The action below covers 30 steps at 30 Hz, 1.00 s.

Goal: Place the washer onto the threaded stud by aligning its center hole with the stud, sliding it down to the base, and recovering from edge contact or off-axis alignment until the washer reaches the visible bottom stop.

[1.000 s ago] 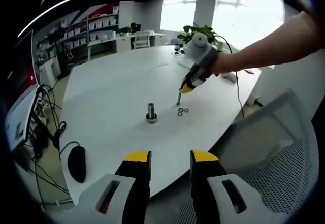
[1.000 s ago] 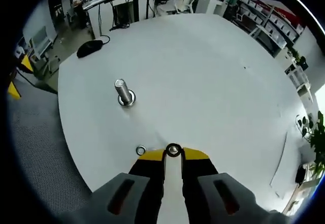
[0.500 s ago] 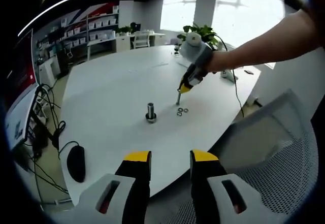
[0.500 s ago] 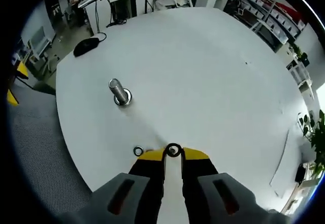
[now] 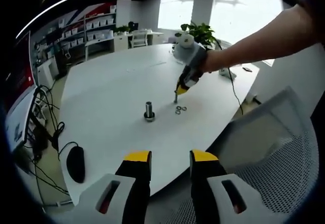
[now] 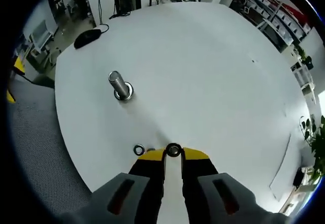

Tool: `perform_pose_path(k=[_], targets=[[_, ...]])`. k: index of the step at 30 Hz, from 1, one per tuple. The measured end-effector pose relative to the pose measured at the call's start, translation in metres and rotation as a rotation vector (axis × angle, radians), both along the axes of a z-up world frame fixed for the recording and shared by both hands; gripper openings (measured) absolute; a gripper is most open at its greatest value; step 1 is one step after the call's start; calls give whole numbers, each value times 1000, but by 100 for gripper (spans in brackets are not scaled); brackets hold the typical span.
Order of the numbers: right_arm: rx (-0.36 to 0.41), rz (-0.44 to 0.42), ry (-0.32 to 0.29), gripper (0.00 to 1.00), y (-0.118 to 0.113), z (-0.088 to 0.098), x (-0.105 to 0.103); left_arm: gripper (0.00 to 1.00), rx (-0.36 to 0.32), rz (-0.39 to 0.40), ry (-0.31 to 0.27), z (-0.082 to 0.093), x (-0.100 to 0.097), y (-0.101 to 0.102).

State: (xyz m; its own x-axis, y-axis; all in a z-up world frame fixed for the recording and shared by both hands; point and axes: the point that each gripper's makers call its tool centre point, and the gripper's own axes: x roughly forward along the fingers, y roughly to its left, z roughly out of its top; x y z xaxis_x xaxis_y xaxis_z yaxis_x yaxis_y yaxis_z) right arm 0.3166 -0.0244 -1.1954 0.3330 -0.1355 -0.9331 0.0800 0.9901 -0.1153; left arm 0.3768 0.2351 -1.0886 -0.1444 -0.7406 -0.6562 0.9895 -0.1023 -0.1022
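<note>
Right gripper view: a washer (image 6: 173, 150) is kept clamped at the tips of the right fingers (image 6: 151, 156), lifted off the table (image 6: 213, 82) since a second ago, with the stud (image 6: 120, 85) ahead-left, so carrying across is judged next; left fingers (image 5: 137, 157) are apart, idle.

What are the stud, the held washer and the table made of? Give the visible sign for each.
Stud: likely bare steel, with a bright grey sheen. Washer in the right gripper: probably metal, a shiny silvery ring. Table: smooth matte white top, perhaps laminate; unclear.
</note>
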Motion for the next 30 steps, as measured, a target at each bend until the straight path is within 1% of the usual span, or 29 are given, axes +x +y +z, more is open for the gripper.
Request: perform_pose_path(k=[2, 3, 6, 7, 8, 11, 13, 16, 19, 22, 23, 26, 27, 30], targets=[[2, 4, 15, 14, 4, -3, -1, 28, 0, 2, 2, -1, 0, 0], [16, -6, 25, 14, 13, -3, -4, 28, 2, 0, 2, -1, 0, 0], [23, -10, 42, 14, 15, -9, -5, 28, 4, -2, -2, -1, 0, 0], [24, -8, 46, 14, 9, -16, -4, 28, 3, -2, -2, -1, 0, 0], [26, -9, 48, 14, 8, -20, -3, 28, 3, -1, -2, -1, 1, 0], [44, -24, 50, 14, 8, -24, -4, 28, 6, 0, 0, -2, 0, 1], [48, -26, 56, 14, 8, -29, -4, 28, 10, -4, -7, 2, -3, 1], [51, -27, 77, 14, 11, -32, -9, 28, 10, -2, -6, 0, -1, 1], [57, -36, 83, 14, 9, -37, -9, 28, 11, 1, -7, -3, 2, 1], [48, -38, 68, 14, 11, -36, -10, 28, 15, 3, -10, -3, 2, 1], [49, -38, 69, 15, 9, -38, -9, 28, 16, 2, -10, -3, 2, 1], [51, -43, 70, 15, 12, -35, -11, 28, 18, -1, -14, -2, 1, 1], [54, -46, 71, 15, 9, -37, -10, 28, 18, -1, -13, -1, 1, 1], [57, -37, 73, 16, 12, -36, -15, 28, 19, 1, -11, -4, 2, 1]])
